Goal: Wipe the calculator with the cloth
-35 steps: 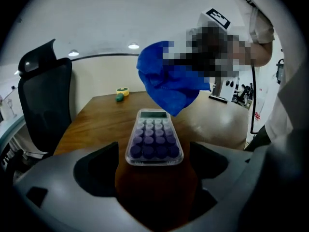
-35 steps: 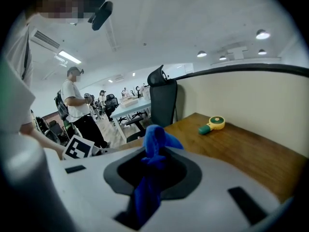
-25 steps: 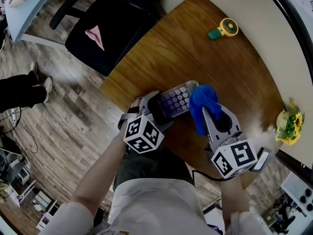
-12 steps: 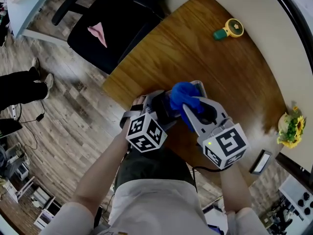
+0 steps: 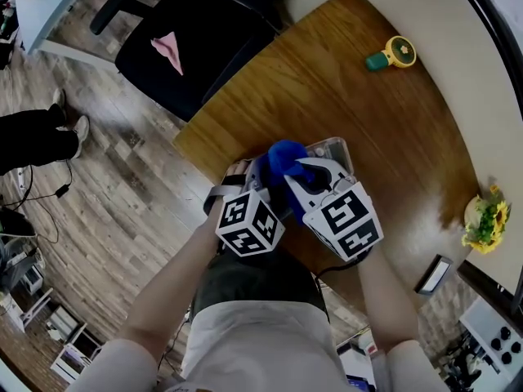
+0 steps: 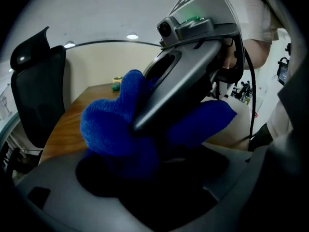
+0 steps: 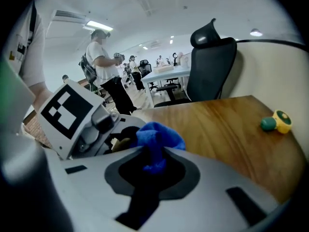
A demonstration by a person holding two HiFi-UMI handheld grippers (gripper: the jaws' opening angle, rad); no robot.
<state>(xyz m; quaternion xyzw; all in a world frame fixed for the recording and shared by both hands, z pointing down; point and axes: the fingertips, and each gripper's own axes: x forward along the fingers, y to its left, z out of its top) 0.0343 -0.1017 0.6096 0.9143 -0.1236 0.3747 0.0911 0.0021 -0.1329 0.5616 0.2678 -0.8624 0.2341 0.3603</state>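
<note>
**Right hand-held gripper (image 7: 153, 162) wiping the calculator (image 5: 336, 149), lower centre of the head view.**
Nearest, the right hand-held gripper is pinching a bunched fold of the blue cloth (image 5: 282, 156), which looks soft and light. The left hand-held gripper (image 5: 261, 176) is apparently clamping the near end of the calculator, which is probably stiff and slick, close beside the surface (image 5: 359, 88) edge. Beyond, bare wood is leaving room toward the upper right.
</note>
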